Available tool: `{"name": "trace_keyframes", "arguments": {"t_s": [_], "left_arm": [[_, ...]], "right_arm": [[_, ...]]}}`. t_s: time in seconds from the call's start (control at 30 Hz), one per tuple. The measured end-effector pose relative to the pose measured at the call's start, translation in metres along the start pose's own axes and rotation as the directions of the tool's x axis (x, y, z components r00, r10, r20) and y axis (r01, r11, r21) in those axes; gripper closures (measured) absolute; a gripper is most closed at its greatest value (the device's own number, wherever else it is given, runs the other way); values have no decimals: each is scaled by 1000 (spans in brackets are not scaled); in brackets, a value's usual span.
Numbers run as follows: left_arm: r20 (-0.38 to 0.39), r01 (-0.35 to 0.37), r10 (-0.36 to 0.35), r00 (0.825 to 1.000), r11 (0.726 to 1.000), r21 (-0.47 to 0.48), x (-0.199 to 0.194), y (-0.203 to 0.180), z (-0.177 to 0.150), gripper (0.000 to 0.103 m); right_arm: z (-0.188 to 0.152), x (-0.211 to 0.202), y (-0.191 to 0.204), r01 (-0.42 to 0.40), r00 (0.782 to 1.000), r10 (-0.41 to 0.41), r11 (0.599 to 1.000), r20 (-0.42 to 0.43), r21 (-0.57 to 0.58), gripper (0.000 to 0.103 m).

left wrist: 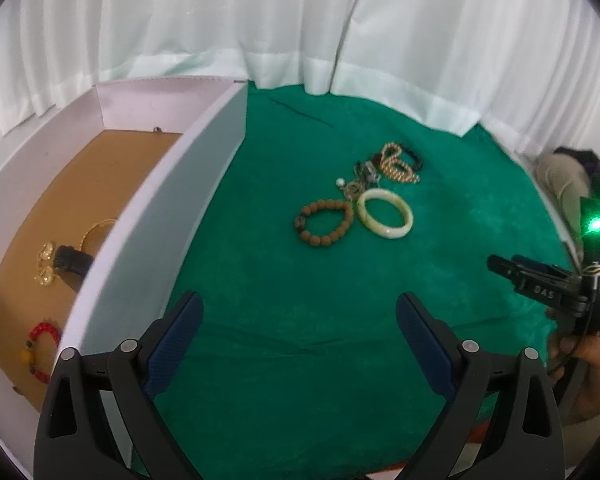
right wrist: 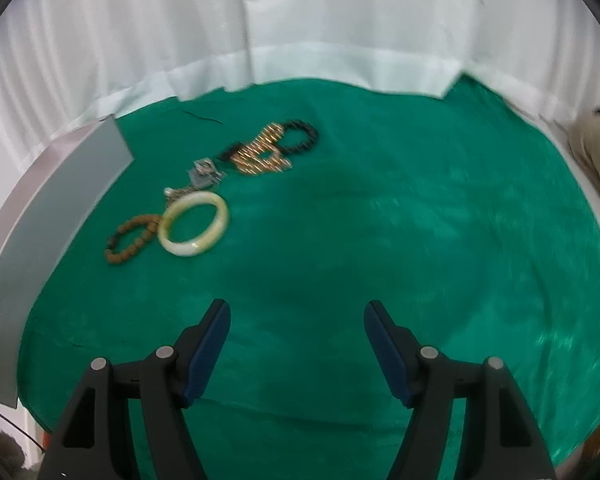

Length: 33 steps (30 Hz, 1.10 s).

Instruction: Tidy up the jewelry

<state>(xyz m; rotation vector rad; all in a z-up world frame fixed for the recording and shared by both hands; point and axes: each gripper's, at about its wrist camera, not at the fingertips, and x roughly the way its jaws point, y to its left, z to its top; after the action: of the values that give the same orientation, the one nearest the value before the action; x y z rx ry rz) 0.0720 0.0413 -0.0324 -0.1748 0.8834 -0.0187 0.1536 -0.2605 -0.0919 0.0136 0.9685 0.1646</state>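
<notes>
Partway, I judge: gold pieces [left wrist: 46,264] and red bracelet [left wrist: 40,350] lie in the box [left wrist: 204,184]; cream bangle [left wrist: 385,213], brown beads [left wrist: 325,222] and others wait on green cloth [left wrist: 300,300]; left gripper [left wrist: 300,344] and right gripper [right wrist: 297,346] both gape, empty.

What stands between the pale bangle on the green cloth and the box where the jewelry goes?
The box's upright white wall stands between the pale bangle and the brown box floor; the brown bead bracelet lies beside the bangle on that side.

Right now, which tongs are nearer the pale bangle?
Hard to call; both tongs are well short of the pale bangle. Left tongs hang back by the white box; right tongs hang back right of it.
</notes>
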Motion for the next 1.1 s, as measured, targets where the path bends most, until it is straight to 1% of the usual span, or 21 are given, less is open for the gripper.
{"name": "trace_keyframes", "arguments": {"t_s": [0.17,0.3,0.53,0.6,0.67,0.7,0.73,0.8,0.9,0.97,1.1], "left_arm": [[-22,-24,24,999,1000,19,15,-7,-2,6],[-32,-35,36,999,999,33,21,-11,-4,6],[-76,-38,40,996,999,35,30,-15,-8,6],[-83,-47,51,995,998,43,32,-19,-8,6],[-91,-57,61,994,997,48,34,-24,-7,6],[-98,-59,63,993,997,47,36,-26,-6,6],[-108,-61,65,992,997,43,38,-28,-6,6],[-125,-64,69,990,997,37,42,-32,-6,6],[-160,-78,82,984,997,29,51,-37,-4,6],[-188,-85,85,979,996,12,54,-38,-1,6],[-203,-116,109,973,993,-28,55,-34,2,6]], "right_arm": [[-9,12,-11,7,1000,-6,1000,-13,22,32],[-6,21,-12,27,1000,-26,999,-11,19,32],[20,72,-29,103,995,-103,993,-3,54,32],[28,79,-33,122,992,-123,991,29,59,31],[35,86,-36,146,988,-149,988,47,57,27],[37,91,-37,156,986,-159,986,55,56,21],[40,92,-38,159,985,-162,986,52,55,18],[44,95,-38,171,984,-173,984,45,58,15],[44,95,-37,174,983,-176,983,42,58,14],[44,95,-36,168,985,-170,984,38,53,11],[45,97,-33,169,985,-171,984,36,51,10]]}}
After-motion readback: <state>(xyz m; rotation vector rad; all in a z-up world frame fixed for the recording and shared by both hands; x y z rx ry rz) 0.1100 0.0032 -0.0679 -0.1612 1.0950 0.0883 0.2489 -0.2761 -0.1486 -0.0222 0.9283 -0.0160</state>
